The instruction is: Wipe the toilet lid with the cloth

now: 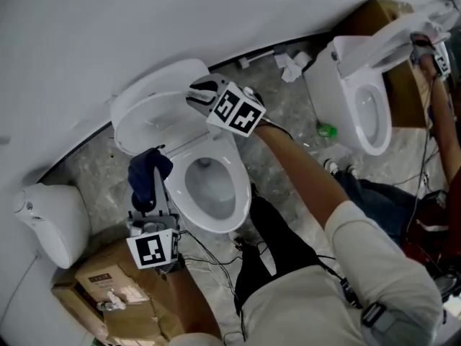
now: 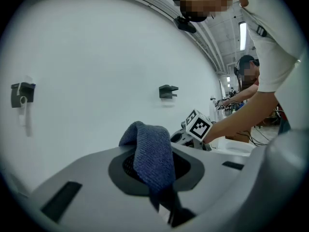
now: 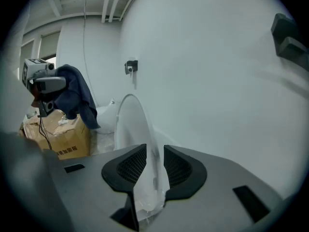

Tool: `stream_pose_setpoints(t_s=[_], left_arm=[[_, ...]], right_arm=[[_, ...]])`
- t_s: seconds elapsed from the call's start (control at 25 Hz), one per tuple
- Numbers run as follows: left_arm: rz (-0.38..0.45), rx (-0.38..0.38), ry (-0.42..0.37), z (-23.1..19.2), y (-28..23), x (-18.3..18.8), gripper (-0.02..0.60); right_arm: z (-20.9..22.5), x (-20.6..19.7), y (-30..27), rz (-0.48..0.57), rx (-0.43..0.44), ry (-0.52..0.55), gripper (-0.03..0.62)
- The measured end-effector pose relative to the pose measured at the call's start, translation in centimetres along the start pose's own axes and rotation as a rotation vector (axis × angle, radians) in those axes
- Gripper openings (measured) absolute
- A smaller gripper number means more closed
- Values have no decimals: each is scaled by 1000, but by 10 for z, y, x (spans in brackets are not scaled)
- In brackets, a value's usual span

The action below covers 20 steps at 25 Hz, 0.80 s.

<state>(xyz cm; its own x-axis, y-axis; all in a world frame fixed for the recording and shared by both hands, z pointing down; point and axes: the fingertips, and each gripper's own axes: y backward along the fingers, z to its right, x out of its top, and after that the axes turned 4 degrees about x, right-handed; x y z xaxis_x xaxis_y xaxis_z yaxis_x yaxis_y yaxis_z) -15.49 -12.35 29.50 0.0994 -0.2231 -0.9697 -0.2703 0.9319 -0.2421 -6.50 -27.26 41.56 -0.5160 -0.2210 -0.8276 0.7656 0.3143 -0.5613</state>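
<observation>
Toilet lid (image 1: pixel 155 92), white plastic and oval, stands raised against the pale wall (image 1: pixel 108 20) behind the white ceramic bowl (image 1: pixel 209 186), its broad inner face turned toward the person and its long axis running up from the hinge. The right gripper (image 1: pixel 196 94) is the nearer one: it sits at the lid's free rim, and the right gripper view shows that rim edge-on between the ribbed pads (image 3: pixel 176 166), which look released, standing a little off the plastic rather than pinching it. The dark blue knitted cloth (image 1: pixel 149 168) is not there yet. It hangs clenched in the left gripper (image 1: pixel 148 193), beside the bowl's left edge and apart from the lid, which lies up and slightly right of it in the head view. As a judgement, the coming move turns on carrying the cloth across that gap onto the lid's face. Only the head view shows this gap. The left gripper view confirms the clamp on the cloth (image 2: pixel 152 158) but hardly shows the lid. The right gripper view shows the cloth (image 3: pixel 75 98) off to the lid's (image 3: pixel 130 124) left.
</observation>
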Motion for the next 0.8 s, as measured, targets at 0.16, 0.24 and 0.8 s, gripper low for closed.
stream_pose_setpoints(t_s=[0.16,0.24,0.8], left_arm=[[-11,27,-1,-11,13,1,54],[-4,32,-38,-15,20,9,54],[47,41,-30,23,62,25,54]], right_arm=[[0,-9,-23,-61,37,57,127],[-3,-3,-30,-52,45,72,127],[-43,-14,22,-73,72,152,127]])
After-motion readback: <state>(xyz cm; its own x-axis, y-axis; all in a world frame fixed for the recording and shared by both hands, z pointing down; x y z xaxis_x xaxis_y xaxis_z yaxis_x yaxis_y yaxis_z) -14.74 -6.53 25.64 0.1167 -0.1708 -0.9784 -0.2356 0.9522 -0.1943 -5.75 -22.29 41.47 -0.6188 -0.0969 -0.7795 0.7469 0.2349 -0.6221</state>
